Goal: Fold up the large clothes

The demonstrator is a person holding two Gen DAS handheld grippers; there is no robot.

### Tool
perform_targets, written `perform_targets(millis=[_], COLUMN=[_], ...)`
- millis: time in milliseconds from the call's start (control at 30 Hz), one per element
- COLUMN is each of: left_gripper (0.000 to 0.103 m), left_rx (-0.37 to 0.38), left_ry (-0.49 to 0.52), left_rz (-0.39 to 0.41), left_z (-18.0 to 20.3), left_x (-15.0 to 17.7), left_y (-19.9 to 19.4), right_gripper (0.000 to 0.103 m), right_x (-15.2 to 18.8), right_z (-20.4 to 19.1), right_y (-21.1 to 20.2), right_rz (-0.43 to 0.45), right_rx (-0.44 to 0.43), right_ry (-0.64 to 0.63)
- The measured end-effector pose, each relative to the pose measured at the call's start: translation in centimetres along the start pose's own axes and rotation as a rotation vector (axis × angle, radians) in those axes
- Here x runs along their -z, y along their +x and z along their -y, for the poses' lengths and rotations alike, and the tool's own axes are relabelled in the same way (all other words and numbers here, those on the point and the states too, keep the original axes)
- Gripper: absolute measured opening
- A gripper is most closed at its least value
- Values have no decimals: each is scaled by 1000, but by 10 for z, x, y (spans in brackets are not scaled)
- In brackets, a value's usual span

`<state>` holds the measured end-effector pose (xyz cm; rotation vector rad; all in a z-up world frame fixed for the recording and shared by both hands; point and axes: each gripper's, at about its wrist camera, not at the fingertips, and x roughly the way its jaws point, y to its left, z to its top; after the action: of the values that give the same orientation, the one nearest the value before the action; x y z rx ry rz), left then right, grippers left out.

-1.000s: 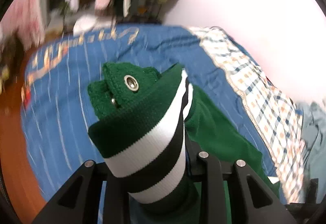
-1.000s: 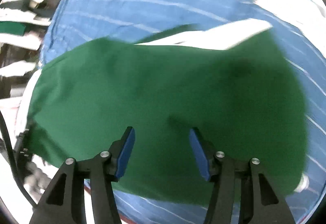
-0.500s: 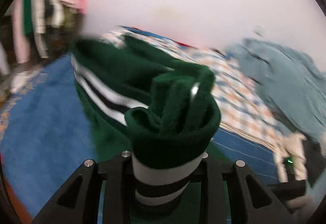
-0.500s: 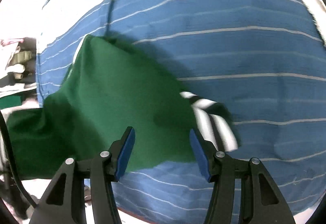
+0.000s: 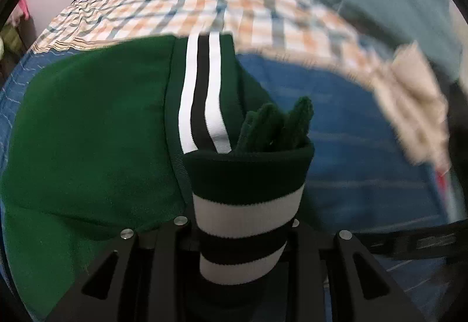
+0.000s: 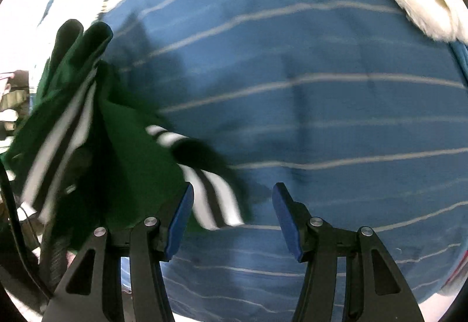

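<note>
Left gripper (image 5: 245,222) gripping green jacket's (image 5: 87,140) striped cuff (image 5: 245,205)
Right gripper (image 6: 232,213) hanging wide, jaws empty; second striped cuff (image 6: 210,193) lying just left of centre between them

Bare blue striped bedsheet (image 6: 336,117) lies ahead of the right gripper; a bunched green garment with black-and-white striped cuffs (image 6: 122,146) blocks its left side.
</note>
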<state>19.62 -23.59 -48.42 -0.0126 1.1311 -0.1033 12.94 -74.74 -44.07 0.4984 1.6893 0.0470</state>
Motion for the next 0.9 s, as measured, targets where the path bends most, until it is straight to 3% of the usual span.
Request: perform_targets(millis=[133, 200, 233, 267, 300, 367, 467, 567, 700, 767, 833, 900], left_gripper=[30, 39, 54, 70, 76, 82, 88, 88, 88, 88, 88, 88], left_rx=[-60, -59, -34, -9, 5, 49, 35, -99, -420, -540, -642, -688], left_ry=[61, 68, 63, 46, 31, -18, -128, -298, -450, -501, -516, -523], left_rz=[-26, -21, -14, -7, -2, 9, 31, 92, 52, -50, -162, -237], left_z=[5, 3, 1, -3, -6, -15, -45, -96, -164, -194, -215, -225], left_x=[-4, -5, -7, -7, -6, -11, -4, 15, 69, 106, 140, 161], left_y=[-15, -28, -34, -41, -44, -56, -81, -114, -130, -114, -86, -63], right_gripper=[58, 64, 72, 73, 73, 74, 75, 75, 75, 75, 75, 75], right_x=[0, -2, -3, -4, -5, -9, -15, -16, -17, -20, -21, -26], right_z=[11, 7, 5, 1, -3, -13, -30, -51, -96, -121, -136, -154], right_y=[-2, -9, -12, -16, -20, -28, -43, -58, -63, -52, -36, -15], right_rz=[-27, -5, 2, 11, 14, 22, 40, 49, 24, -14, -36, -62], right_rx=[-5, 11, 18, 18, 10, -3, -44, -135, -291, -344, -312, -279], right_ry=[3, -40, -56, -78, -97, -128, -160, -198, -272, -305, -327, -354])
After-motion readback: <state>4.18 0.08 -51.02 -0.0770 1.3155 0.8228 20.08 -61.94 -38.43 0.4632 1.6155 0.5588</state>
